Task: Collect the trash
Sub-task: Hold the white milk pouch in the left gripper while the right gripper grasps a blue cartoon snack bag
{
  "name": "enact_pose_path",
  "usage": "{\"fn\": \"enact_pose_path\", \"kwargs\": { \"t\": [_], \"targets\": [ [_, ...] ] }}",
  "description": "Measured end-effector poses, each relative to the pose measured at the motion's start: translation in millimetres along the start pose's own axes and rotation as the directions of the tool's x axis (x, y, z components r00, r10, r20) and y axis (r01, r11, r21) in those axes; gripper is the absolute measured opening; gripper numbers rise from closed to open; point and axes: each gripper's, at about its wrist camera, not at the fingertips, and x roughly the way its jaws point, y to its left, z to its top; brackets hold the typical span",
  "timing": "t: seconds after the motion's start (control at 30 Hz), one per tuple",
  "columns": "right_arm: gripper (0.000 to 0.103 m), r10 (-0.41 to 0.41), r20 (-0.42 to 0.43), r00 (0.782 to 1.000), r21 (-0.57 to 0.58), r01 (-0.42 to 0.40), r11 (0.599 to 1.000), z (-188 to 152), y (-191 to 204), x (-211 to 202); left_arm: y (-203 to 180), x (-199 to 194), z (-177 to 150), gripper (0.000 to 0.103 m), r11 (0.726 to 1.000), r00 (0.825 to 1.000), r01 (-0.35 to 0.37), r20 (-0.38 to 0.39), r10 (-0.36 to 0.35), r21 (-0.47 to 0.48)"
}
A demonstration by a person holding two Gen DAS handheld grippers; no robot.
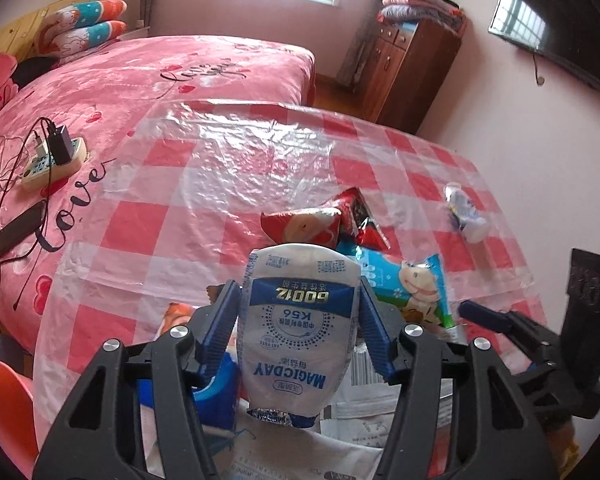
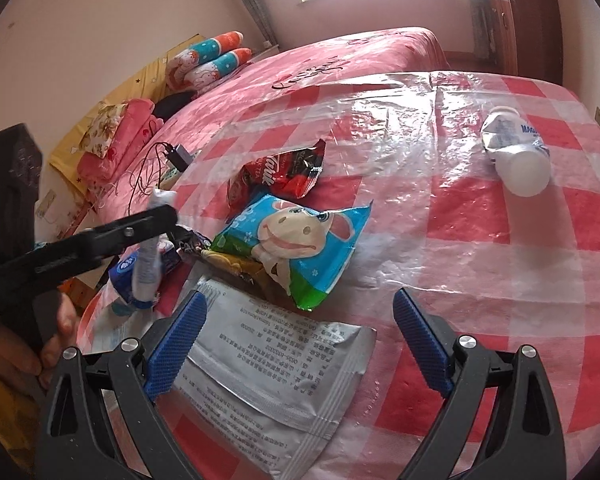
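My left gripper (image 1: 298, 284) is shut on a white and blue drink bottle (image 1: 298, 320), held up above the checked table (image 1: 188, 216). The right wrist view shows that bottle (image 2: 148, 264) at the left, with a person's hand (image 2: 56, 344) on the handle. My right gripper (image 2: 300, 296) is open over a silver packet (image 2: 268, 368) lying flat on the table, with nothing between its fingers. A blue cow wrapper (image 2: 296, 248) and a red snack bag (image 2: 284, 176) lie just beyond it. A second white bottle (image 2: 516, 160) lies on its side at the far right.
A pink bed (image 1: 180, 76) borders the table, with a power strip and charger (image 1: 52, 160) and a phone (image 1: 20, 228) on it. An orange chair (image 1: 4, 400) stands at the lower left. A wooden cabinet (image 1: 404, 68) stands by the far wall.
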Motion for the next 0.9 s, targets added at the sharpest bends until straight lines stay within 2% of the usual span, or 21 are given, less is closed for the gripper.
{"fn": "enact_pose_path", "kwargs": {
  "t": [0.17, 0.47, 0.5, 0.57, 0.67, 0.7, 0.77, 0.9],
  "targets": [
    [0.093, 0.054, -0.001, 0.999, 0.051, -0.054, 0.997, 5.3, 0.2, 8.3, 1.9, -21.8, -3.2, 0.059, 0.999, 0.998, 0.037, 0.043, -0.036, -0.02],
    [0.093, 0.062, 0.023, 0.998, 0.113, -0.064, 0.992, 14.2, -0.7, 21.5, 12.8, -49.7, -14.2, 0.059, 0.997, 0.995, 0.07, 0.071, -0.068, -0.034],
    [0.09, 0.069, 0.027, 0.997, 0.125, -0.072, 0.99, 15.3, -1.8, 22.5, 14.0, -51.7, -15.8, 0.059, 0.997, 0.995, 0.073, 0.07, -0.071, -0.033],
    [0.079, 0.078, 0.031, 0.996, 0.148, -0.082, 0.986, 16.8, -4.9, 23.9, 17.0, -54.6, -18.3, 0.059, 0.996, 0.995, 0.078, 0.07, -0.075, -0.036],
    [0.071, 0.073, 0.033, 0.997, 0.166, -0.078, 0.983, 18.6, -7.7, 26.1, 22.6, -58.2, -23.4, 0.059, 0.996, 0.994, 0.086, 0.067, -0.083, -0.038],
    [0.07, 0.062, 0.034, 0.997, 0.167, -0.067, 0.984, 19.1, -7.5, 26.5, 23.6, -58.9, -25.3, 0.059, 0.996, 0.994, 0.086, 0.066, -0.083, -0.039],
    [0.059, 0.021, 0.033, 0.999, 0.161, -0.026, 0.987, 19.8, -5.8, 27.7, 27.3, -60.2, -28.4, 0.059, 0.995, 0.994, 0.088, 0.064, -0.085, -0.041],
    [0.052, -0.012, 0.031, 0.999, 0.149, 0.008, 0.989, 22.9, -3.6, 31.0, 37.6, -61.5, -33.9, 0.059, 0.994, 0.994, 0.094, 0.06, -0.091, -0.054]
  ]
}}
